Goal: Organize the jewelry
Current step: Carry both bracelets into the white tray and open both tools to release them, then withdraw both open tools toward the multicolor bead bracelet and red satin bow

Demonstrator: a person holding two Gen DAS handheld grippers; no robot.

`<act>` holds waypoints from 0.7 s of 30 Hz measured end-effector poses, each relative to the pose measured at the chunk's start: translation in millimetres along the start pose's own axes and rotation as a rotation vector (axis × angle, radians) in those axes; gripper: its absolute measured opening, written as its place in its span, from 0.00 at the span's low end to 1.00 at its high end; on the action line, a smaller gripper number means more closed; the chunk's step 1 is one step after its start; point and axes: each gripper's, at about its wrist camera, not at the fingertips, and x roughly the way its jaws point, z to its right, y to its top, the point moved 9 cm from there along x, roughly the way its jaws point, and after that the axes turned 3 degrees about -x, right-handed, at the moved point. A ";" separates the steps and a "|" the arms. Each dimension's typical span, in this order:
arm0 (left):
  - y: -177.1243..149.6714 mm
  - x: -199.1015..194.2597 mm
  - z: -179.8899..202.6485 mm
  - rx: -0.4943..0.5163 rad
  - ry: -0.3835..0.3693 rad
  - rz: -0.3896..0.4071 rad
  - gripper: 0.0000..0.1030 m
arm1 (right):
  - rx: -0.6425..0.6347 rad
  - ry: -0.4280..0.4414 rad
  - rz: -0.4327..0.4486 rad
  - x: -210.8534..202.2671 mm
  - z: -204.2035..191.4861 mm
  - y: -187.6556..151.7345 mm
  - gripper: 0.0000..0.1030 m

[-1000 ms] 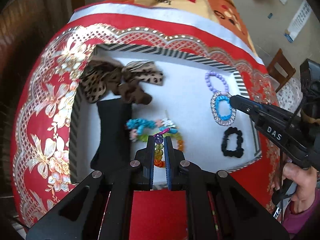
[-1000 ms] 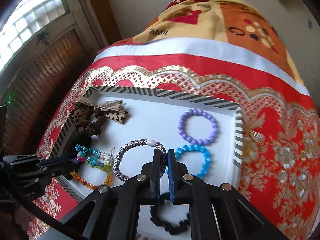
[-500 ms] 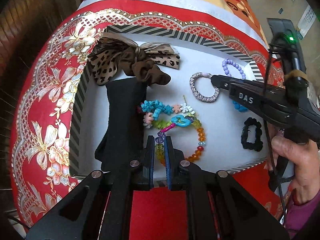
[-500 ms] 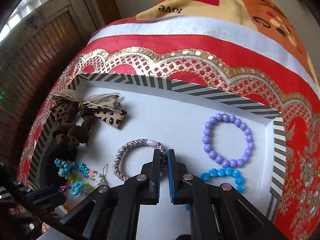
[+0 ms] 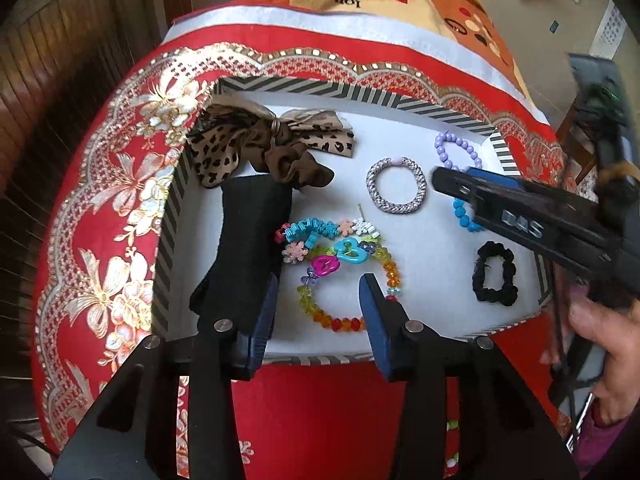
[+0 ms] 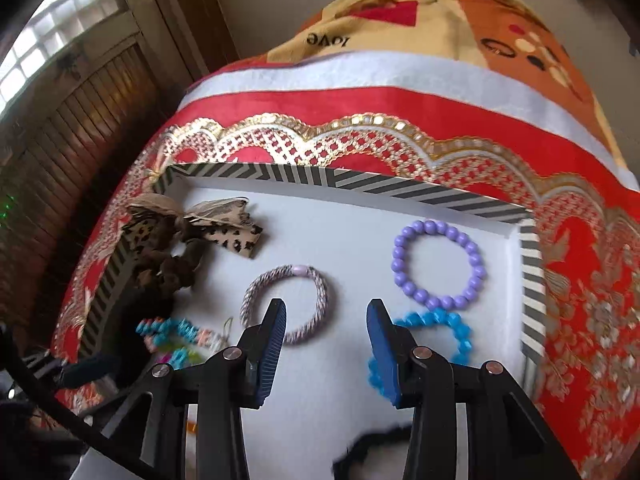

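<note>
A white tray with a striped rim [image 5: 360, 98] [image 6: 360, 184] lies on a red cloth. In it lie a colourful bead bracelet [image 5: 344, 280], a silver braided band [image 5: 396, 190] [image 6: 288, 304], a purple bead bracelet [image 5: 456, 150] [image 6: 438, 264], a blue bead bracelet [image 6: 436, 340], a black scrunchie [image 5: 496, 278], a leopard bow scrunchie [image 5: 264, 146] [image 6: 188, 236] and a black cloth [image 5: 248, 256]. My left gripper [image 5: 320, 292] is open and empty over the colourful bracelet. My right gripper [image 6: 326, 320] is open and empty beside the silver band; it also shows in the left wrist view [image 5: 520, 216].
The red and gold cloth [image 5: 120, 200] covers a bed or table, with a patterned blanket [image 6: 420, 20] behind. Wooden shutters [image 6: 80, 128] stand at the left. A chair [image 5: 576, 140] is at the far right.
Both grippers opened. The left let go of the colourful bracelet and the right let go of the silver band; both now lie in the tray. The cameras pulled back slightly.
</note>
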 end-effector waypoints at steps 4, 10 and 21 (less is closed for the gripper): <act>-6.8 -13.7 2.2 -0.008 0.011 0.014 0.41 | 0.028 -0.012 0.037 -30.1 1.5 -12.6 0.40; -16.9 -30.0 6.3 -0.010 0.025 0.041 0.41 | 0.080 -0.033 0.055 -65.9 0.9 -43.2 0.41; -39.4 -58.4 9.0 0.012 0.039 0.082 0.41 | 0.115 -0.071 0.070 -101.5 -8.3 -84.2 0.41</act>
